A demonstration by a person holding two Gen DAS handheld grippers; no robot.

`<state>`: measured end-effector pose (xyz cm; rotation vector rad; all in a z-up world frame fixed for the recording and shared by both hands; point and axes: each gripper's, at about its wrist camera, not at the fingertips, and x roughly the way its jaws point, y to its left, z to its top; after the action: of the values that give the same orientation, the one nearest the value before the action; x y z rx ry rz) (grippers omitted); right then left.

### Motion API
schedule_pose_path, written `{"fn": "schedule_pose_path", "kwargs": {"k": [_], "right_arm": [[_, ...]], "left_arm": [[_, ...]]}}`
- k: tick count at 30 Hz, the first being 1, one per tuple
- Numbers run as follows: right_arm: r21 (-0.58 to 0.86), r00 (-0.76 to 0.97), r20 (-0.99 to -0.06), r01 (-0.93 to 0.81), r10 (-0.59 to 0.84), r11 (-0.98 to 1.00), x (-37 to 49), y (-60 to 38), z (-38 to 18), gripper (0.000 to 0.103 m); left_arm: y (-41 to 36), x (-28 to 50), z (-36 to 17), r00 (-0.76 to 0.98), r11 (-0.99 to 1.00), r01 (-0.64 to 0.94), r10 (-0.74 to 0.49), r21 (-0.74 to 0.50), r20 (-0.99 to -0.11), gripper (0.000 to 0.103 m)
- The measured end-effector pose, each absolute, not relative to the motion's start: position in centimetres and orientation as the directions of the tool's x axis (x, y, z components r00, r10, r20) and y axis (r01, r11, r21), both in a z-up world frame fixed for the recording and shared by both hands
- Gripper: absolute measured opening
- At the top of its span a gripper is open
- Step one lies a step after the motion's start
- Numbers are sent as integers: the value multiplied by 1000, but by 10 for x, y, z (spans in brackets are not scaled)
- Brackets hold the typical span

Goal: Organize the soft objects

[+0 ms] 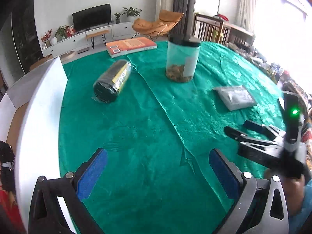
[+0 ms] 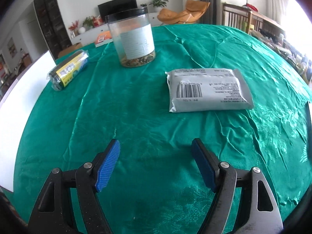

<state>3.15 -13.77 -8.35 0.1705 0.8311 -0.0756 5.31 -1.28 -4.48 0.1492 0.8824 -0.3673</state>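
Two wrist views over a bench covered by a shiny green cloth (image 2: 148, 105). The left gripper (image 1: 158, 171) has its blue-padded fingers (image 1: 92, 173) spread as wide as they go, with nothing between them but bare cloth. The right gripper (image 2: 155, 163) also has its fingers (image 2: 108, 165) well apart and empty; in the left wrist view it (image 1: 247, 128) enters from the right edge, blurred, with a green light lit on its body, above the cloth and short of the packet.

The soft things lie apart on the cloth. A flat grey packet (image 2: 208, 89), printed with a barcode and small text, lies ahead and slightly to the right of the right gripper, flat on the cloth; in the left wrist view it (image 1: 237, 97) is at the right. A dark roll with a yellow label (image 1: 113, 81), wrapped in clear film, lies on its side toward the left, near a white board (image 1: 39, 120) at the edge of the bench; in the right wrist view the roll (image 2: 68, 70) is at far left.

Between the roll and the packet, farther back, a clear jar with a black lid (image 2: 132, 39) stands upright, holding a shallow layer of brownish contents and bearing a white label. An orange book (image 1: 131, 45) lies at the far edge of the bench, behind the roll and the jar.
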Motion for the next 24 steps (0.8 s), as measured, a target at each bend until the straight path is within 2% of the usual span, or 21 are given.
{"fn": "schedule_pose_path", "kwargs": {"k": [3,8,10,24], "right_arm": [[131,677,-736,131,8,983,33,-138,-83,79],[103,671,-741,130,-11,986,33,-135,-85,79],[100,671,-741,131,-13,986,31,-135,-85,79],[88,668,-744,133,-23,987,30,-135,-86,79]], "left_arm": [[-25,80,-77,561,947,320,-172,21,-810,103],[-19,107,-105,544,965,262,-131,20,-829,103],[-11,109,-105,556,971,238,-146,-12,-818,103],[-11,109,-105,567,975,220,-137,-11,-813,103]]}}
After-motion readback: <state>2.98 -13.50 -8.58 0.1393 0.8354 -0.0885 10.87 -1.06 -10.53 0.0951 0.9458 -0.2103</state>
